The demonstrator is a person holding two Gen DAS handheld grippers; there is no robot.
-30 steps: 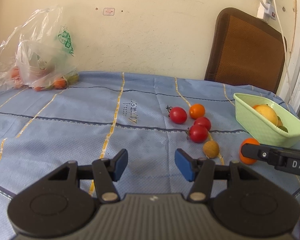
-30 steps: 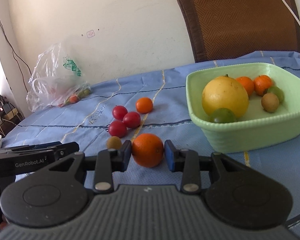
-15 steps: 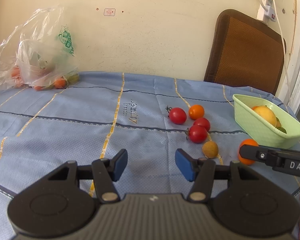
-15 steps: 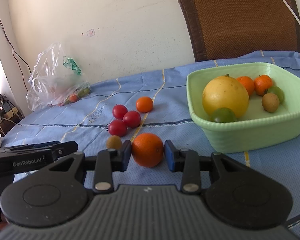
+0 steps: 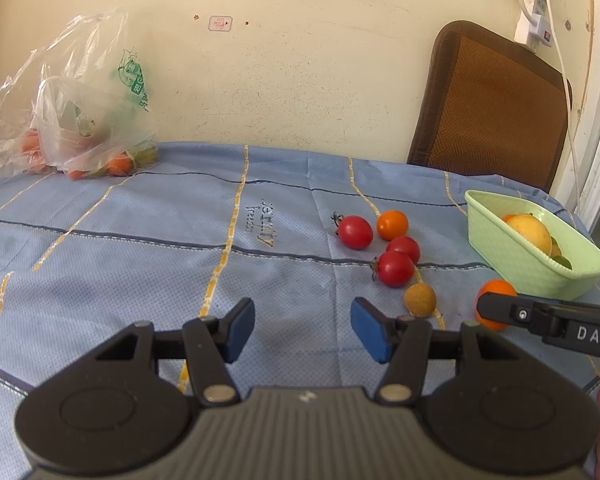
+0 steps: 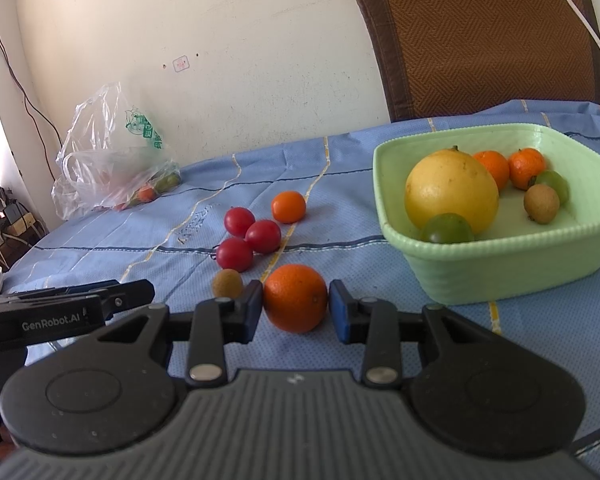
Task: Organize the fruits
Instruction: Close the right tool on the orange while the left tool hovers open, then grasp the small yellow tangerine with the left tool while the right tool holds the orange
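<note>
Nothing has shifted since the earlier frames — the right gripper point(image 6: 296, 310) still clasps the orange point(image 6: 295, 297) on the cloth, just left of the green basin point(image 6: 500, 256). Its left pad touches the peel; the right looks barely off. The left gripper point(image 5: 302, 326) waits released and empty, well left of the basin. Step in hand: securing the orange — next, I judge, a lift over the rim.

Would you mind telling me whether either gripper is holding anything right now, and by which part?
The right gripper is shut on the orange, its pads pressing the fruit's left and right sides as it sits on the tablecloth. The left gripper is open and empty.
</note>
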